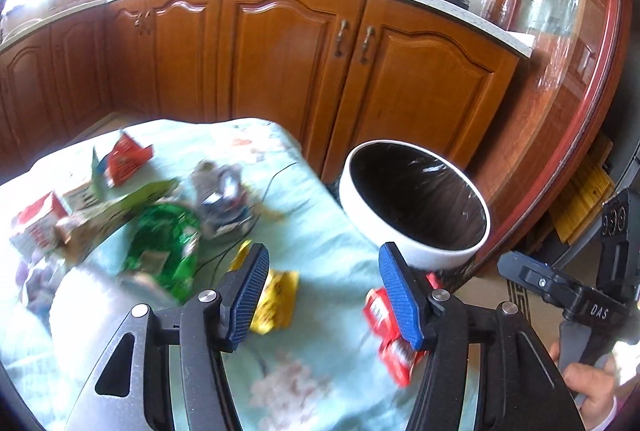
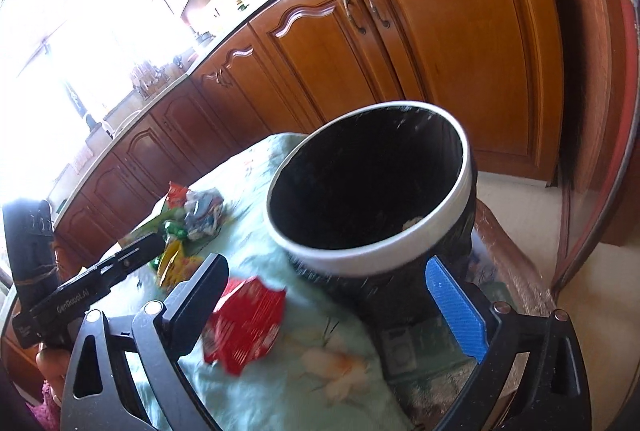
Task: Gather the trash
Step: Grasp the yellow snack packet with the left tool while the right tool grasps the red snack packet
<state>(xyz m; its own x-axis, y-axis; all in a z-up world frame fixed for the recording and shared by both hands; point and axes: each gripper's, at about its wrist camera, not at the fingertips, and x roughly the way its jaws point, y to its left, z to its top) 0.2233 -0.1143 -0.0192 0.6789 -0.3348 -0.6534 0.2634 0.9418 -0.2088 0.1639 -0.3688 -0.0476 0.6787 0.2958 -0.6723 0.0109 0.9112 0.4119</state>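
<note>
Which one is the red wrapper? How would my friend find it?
Find the bin with the white rim on the pale green cloth. The red wrapper lies on the cloth just in front of it, alone, away from the pile of trash.

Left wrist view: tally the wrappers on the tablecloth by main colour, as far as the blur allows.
Red: 3, red wrapper by the right finger, red packet at the far edge, red-and-white carton.
Green: 1, green bag.
Yellow: 1, yellow wrapper.
Silver-blue: 1, crumpled foil.
Total: 6. The blurred pile on the left may hide more.
</note>
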